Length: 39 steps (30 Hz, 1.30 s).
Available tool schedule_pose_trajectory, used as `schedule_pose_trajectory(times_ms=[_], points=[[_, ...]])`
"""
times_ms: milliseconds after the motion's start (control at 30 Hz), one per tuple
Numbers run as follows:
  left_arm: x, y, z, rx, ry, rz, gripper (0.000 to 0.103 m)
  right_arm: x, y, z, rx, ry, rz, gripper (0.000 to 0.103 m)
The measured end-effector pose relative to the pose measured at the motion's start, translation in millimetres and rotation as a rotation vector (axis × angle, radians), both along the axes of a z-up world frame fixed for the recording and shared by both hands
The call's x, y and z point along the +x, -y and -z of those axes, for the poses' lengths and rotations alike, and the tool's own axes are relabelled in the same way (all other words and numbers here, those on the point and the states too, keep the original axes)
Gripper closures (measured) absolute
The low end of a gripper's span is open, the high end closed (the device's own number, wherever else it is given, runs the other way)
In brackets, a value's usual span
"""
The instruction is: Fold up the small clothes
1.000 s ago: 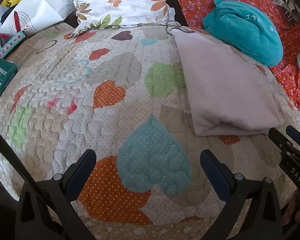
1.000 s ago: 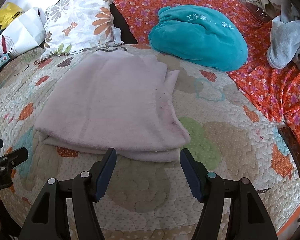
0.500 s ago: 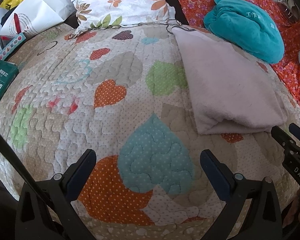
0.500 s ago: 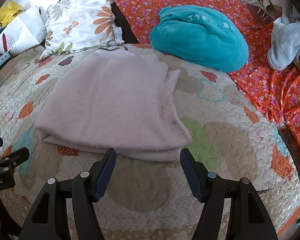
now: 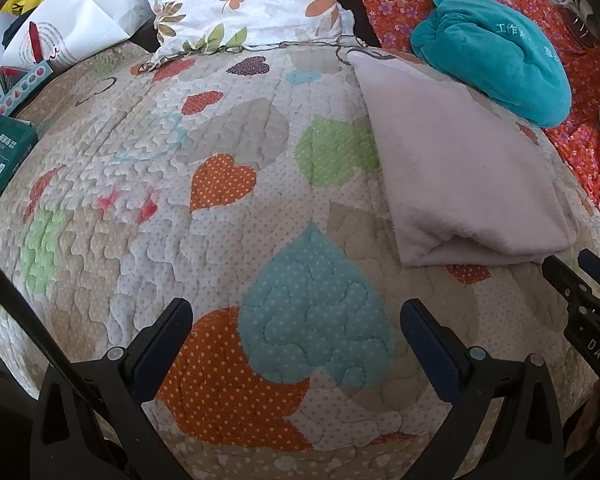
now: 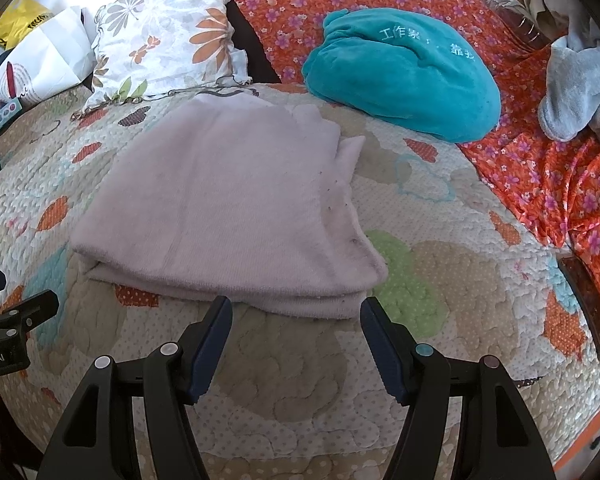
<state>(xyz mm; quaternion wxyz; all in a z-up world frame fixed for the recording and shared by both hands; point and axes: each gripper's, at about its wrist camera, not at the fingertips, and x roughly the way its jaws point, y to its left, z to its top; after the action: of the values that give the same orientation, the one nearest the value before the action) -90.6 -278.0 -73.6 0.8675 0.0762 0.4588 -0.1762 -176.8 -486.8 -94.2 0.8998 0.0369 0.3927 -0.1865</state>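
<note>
A pale pink garment lies folded in layers on the heart-patterned quilt; the left wrist view has it at the right. My right gripper is open, its fingertips just short of the garment's near folded edge, nothing between them. My left gripper is open over bare quilt, well left of the garment. Each gripper shows at the edge of the other's view: the right gripper and the left gripper.
A teal plush cushion lies behind the garment on an orange flowered sheet. A floral pillow and white bags sit at the back left. A grey cloth lies far right, a dark flat object at the quilt's right edge.
Both grippers have crept slightly forward toward the garment; it looks a little nearer in both views. Both stay open and the garment lies as before.
</note>
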Motion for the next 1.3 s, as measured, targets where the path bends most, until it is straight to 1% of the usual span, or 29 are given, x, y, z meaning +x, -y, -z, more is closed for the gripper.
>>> schedule_pose_trajectory(times_ms=[533, 633, 1300], points=[[2.6, -0.3, 8.0, -0.001, -0.059, 0.007, 0.0, 2.5, 2.7, 1.8, 0.002, -0.015, -0.006, 0.03], [3.2, -0.6, 8.3, 0.0, -0.058, 0.007, 0.0, 2.3, 2.8, 2.0, 0.001, -0.014, -0.006, 0.028], [4.0, 0.6, 8.5, 0.003, -0.065, 0.013, 0.0, 3.6, 1.0, 3.7, -0.003, -0.023, -0.015, 0.028]])
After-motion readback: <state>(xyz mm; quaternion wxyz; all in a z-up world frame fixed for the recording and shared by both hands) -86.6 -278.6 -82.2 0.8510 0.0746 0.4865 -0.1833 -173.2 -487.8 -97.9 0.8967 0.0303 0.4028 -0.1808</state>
